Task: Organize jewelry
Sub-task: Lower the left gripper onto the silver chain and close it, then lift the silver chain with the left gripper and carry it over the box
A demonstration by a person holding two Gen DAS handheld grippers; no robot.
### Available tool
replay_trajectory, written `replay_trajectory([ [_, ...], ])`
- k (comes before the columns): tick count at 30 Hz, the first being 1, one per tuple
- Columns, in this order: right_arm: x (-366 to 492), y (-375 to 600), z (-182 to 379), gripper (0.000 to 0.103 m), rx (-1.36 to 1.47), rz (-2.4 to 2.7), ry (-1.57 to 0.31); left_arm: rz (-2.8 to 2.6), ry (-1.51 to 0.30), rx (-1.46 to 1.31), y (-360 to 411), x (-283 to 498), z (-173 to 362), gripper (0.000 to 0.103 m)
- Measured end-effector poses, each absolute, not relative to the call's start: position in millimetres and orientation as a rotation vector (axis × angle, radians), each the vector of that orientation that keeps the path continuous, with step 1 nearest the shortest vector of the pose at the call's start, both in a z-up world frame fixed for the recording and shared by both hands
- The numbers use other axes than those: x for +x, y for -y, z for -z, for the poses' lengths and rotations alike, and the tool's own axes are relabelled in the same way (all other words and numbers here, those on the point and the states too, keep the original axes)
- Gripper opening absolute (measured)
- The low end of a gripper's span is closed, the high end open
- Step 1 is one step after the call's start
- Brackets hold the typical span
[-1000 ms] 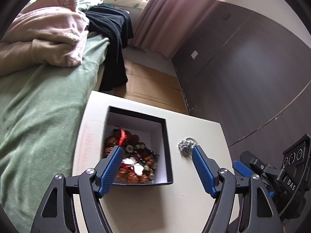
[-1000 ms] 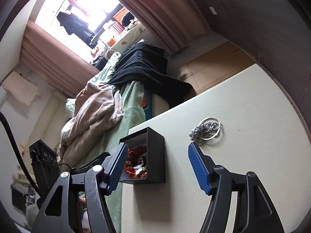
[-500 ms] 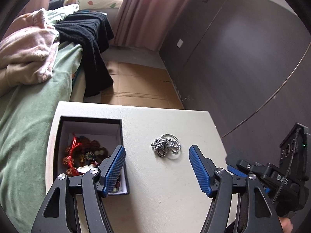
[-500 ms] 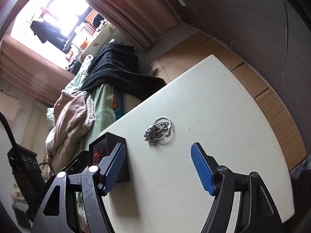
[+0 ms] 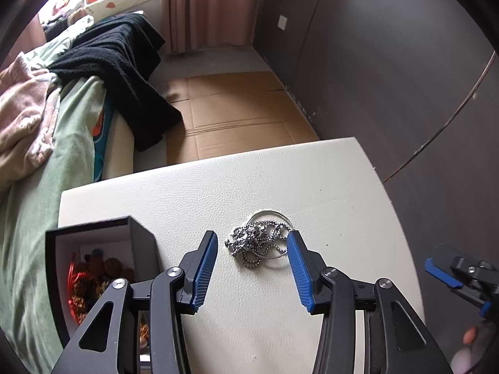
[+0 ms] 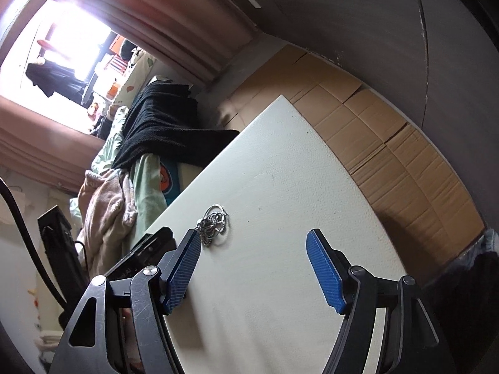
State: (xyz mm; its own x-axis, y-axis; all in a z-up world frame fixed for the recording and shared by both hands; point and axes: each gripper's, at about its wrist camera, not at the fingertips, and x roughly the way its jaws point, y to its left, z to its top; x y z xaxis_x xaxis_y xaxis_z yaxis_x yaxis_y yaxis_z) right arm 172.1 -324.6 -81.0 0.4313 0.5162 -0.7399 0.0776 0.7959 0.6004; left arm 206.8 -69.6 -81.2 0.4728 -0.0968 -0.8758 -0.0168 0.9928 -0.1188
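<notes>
While chain (image 5: 260, 244) lies heaped on white table (image 5: 312, 187), left gripper (image 5: 252, 251) is held over it, jaws just narrowed, pads flanking heap, not seen pressing. Black box (image 5: 137, 237) of beads sits at chain's 9 o'clock. Right gripper (image 6: 253, 247) is spread over bare table, chain at its 10 o'clock.

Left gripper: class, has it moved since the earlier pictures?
Yes. The left gripper has shifted from over the black box to straddle the silver chain, jaws closing.
</notes>
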Motion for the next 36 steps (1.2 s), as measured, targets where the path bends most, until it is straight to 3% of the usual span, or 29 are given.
replay_trajectory([
  [11,173.9,341.7,91.5,0.071,0.704,-0.267,-1.128,-0.005,-1.151,0.033,97.8,235.7,115.1,0.041],
  [13,174.3,342.7,91.4,0.071,0.712,-0.266,-1.128,-0.024,-1.17,0.068,100.7,237.9,122.1,0.027],
  [16,174.3,344.3,89.7,0.071,0.715,-0.266,-1.127,-0.044,-1.158,0.074,98.9,236.9,122.0,0.014],
  [36,175.2,334.8,89.3,0.071,0.696,-0.29,-1.131,0.021,-0.915,-0.029,88.3,178.8,16.9,0.013],
])
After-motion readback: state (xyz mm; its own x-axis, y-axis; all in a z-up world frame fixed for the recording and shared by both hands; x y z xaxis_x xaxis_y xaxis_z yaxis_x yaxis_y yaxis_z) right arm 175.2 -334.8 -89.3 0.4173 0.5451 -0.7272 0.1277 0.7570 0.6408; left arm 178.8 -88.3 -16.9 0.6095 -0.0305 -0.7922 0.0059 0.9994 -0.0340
